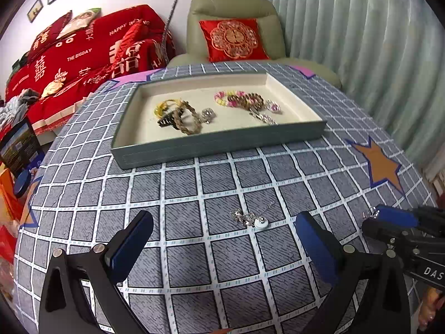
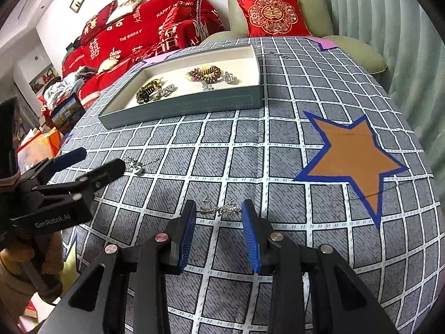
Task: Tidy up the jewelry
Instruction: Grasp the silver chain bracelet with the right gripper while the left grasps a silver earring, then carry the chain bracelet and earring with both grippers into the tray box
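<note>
A grey-blue tray [image 1: 222, 139] with a cream lining stands on the checked tablecloth and holds several bracelets, a hair clip and silver pieces; it also shows in the right wrist view [image 2: 183, 105]. A silver chain with a white round pendant [image 1: 251, 218] lies on the cloth just ahead of my open left gripper [image 1: 224, 228]; it shows in the right wrist view [image 2: 136, 165] too. A second silver chain [image 2: 221, 208] lies on the cloth between the tips of my open right gripper [image 2: 218, 211]. The right gripper shows in the left wrist view [image 1: 372, 217] with that chain at its tip.
An orange star patch [image 2: 353, 158] marks the cloth to the right. A green armchair with a red cushion [image 1: 233, 39] stands behind the table, a red-covered sofa [image 1: 83, 55] to the left, curtains [image 1: 361, 41] to the right.
</note>
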`<act>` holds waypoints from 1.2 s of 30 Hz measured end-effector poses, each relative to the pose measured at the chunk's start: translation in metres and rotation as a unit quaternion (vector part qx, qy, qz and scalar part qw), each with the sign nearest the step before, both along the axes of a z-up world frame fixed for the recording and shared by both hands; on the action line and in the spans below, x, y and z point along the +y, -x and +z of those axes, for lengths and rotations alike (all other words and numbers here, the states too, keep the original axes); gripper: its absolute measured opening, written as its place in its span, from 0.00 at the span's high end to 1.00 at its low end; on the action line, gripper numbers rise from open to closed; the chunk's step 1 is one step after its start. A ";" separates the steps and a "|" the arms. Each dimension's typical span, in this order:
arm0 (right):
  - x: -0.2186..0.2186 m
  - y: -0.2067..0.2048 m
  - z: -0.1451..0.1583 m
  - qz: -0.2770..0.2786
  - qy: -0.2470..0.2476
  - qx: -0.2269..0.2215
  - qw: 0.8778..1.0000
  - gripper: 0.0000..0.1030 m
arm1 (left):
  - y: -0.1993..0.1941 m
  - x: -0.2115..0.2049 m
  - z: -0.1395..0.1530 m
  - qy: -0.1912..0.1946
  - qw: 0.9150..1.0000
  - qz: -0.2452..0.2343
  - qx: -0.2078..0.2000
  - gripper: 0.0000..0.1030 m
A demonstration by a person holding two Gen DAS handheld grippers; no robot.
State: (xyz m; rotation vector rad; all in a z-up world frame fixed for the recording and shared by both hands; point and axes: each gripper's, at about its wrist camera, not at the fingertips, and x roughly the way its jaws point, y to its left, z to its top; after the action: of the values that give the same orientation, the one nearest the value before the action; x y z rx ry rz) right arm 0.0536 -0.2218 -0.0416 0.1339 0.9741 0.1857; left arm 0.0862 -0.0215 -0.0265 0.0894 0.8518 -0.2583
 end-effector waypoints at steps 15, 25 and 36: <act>-0.006 0.000 0.001 -0.007 -0.010 -0.001 1.000 0.65 | -0.010 -0.025 -0.018 -0.027 0.998 -0.060 0.024 0.48; -0.009 0.000 0.006 -0.011 -0.015 -0.005 1.000 0.65 | -0.003 -0.020 -0.011 -0.010 0.998 -0.065 0.017 0.78; -0.005 -0.003 0.007 -0.010 -0.019 -0.003 1.000 0.65 | 0.000 0.005 0.003 0.021 0.998 -0.051 0.015 0.78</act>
State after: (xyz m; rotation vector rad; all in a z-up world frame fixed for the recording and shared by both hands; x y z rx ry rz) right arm 0.0566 -0.2270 -0.0347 0.1781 0.9622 0.1866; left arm 0.0865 -0.0163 -0.0240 0.0892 0.8724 -0.3745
